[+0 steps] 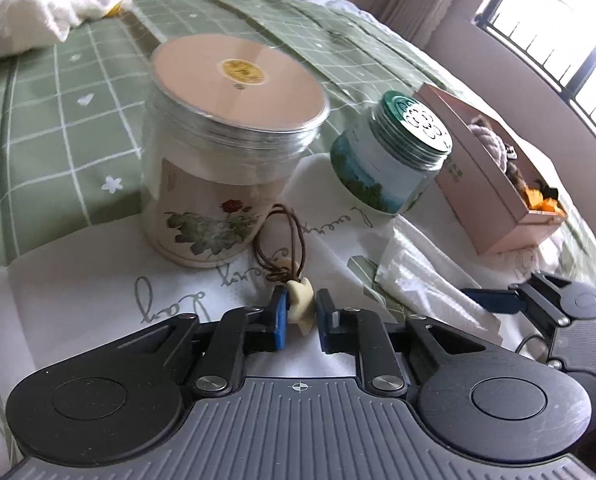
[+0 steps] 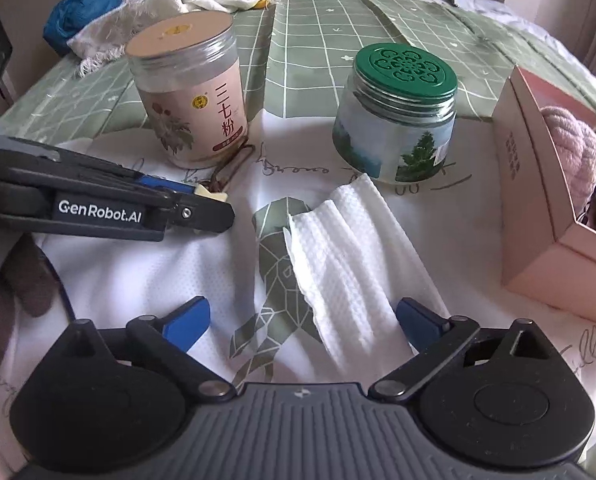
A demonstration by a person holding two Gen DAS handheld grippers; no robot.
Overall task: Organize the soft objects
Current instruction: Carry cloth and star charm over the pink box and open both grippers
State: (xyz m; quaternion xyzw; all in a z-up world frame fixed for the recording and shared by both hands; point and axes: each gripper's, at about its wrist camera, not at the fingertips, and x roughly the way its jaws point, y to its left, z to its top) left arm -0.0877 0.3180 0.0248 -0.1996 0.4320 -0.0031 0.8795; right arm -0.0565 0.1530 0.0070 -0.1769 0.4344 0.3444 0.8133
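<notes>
Down low at 6 o'clock in the left wrist view, the left gripper (image 1: 301, 312) has its blue pads nearly together around a cream charm (image 1: 301, 305), a small glossy, lumpy piece tied to a thin brown hair tie (image 1: 282, 236); the left pad touches the charm, while a sliver of gap shows at the right pad, so a firm grip cannot be confirmed. The looped cord trails toward 12 o'clock and ends against the base of the flower-print jar (image 1: 218, 160). At 2 o'clock stands the green-lidded jar (image 1: 393, 152), and further toward 3 o'clock the pink box (image 1: 493, 184). In the right wrist view the right gripper (image 2: 301, 320) is spread wide, holding nothing, its fingers straddling a folded white tissue (image 2: 345, 256) on the white printed cloth (image 2: 138, 280).
</notes>
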